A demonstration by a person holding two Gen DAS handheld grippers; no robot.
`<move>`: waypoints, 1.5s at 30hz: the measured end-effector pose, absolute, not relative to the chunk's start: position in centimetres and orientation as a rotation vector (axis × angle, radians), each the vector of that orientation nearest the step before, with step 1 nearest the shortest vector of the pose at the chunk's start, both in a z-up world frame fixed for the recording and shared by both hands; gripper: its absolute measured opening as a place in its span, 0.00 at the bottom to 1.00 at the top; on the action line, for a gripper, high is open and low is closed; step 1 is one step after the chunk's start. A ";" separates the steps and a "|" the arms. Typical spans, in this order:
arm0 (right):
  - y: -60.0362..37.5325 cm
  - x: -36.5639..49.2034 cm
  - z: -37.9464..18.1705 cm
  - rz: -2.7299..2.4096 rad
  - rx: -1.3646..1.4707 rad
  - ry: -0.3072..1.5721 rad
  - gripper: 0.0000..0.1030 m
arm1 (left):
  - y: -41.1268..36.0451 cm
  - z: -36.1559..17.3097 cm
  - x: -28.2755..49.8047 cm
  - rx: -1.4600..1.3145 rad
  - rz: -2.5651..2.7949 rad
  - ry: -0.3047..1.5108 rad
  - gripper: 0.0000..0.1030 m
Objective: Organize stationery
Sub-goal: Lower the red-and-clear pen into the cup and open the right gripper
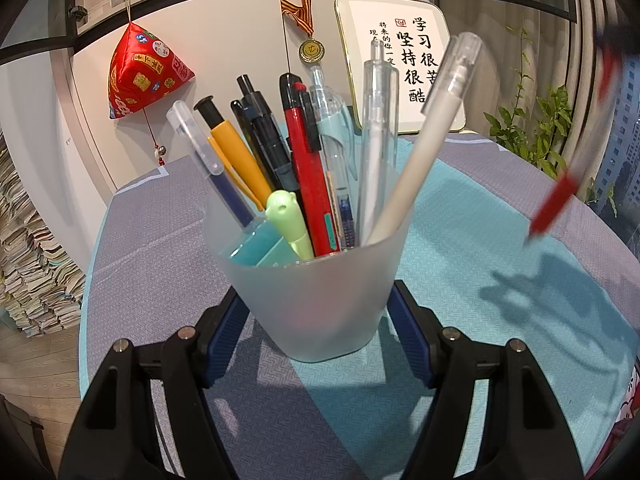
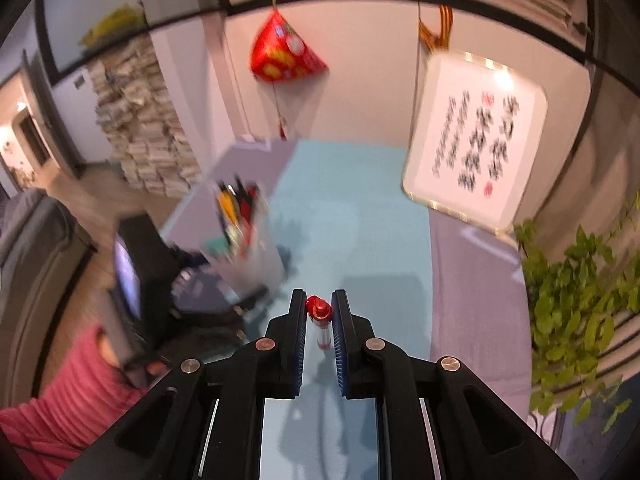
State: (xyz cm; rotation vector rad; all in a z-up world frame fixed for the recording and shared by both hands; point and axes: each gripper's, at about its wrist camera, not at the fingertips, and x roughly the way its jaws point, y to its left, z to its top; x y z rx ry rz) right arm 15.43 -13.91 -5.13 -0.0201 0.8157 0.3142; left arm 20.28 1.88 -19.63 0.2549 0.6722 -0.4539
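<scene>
The frosted plastic cup (image 1: 320, 280) stood on the blue and grey table mat (image 1: 460, 240), already crowded with pens: a yellow one (image 1: 236, 156), a red one (image 1: 308, 176), a green highlighter (image 1: 290, 222), two pale ones leaning right and several dark ones between. The left gripper (image 1: 320, 316) had its blue-padded fingers (image 1: 224, 336) on either side of the cup's lower wall. They looked to be touching or very nearly touching it, so the cup was braced or held, though how firmly could not be told from this view.

The right gripper (image 2: 319, 320) was clamped on a red pen (image 2: 319, 312), seen end-on with its red cap toward the camera and its clear barrel running down between the pads. In the left wrist view the same pen (image 1: 554, 204) showed as a blurred red streak in the air above the right side of the mat, well apart from the cup, with its shadow on the cloth below.

Judged from this, the sorting was nearly done. Most of the stationery stood in the cup, and no other loose pens showed on the visible part of the mat. What remained was to carry the red pen over the cup's rim and drop it in among the others, where the open space looked tight.
</scene>
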 end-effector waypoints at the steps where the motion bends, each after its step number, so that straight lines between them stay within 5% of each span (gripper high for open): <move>1: -13.7 15.4 -4.1 0.324 -0.021 0.795 0.13 | 1.9 -19.6 20.3 0.255 -0.454 0.672 0.68; 11: -9.0 16.6 2.1 0.435 -0.072 0.647 0.13 | 1.9 -19.6 20.3 0.255 -0.454 0.673 0.68; 32: -5.8 22.1 -6.4 0.474 -0.051 0.849 0.11 | 1.8 -20.0 20.1 0.254 -0.456 0.680 0.68; 45: -6.9 22.2 -6.6 0.487 0.031 0.853 0.10 | 1.8 -20.0 20.2 0.256 -0.454 0.680 0.68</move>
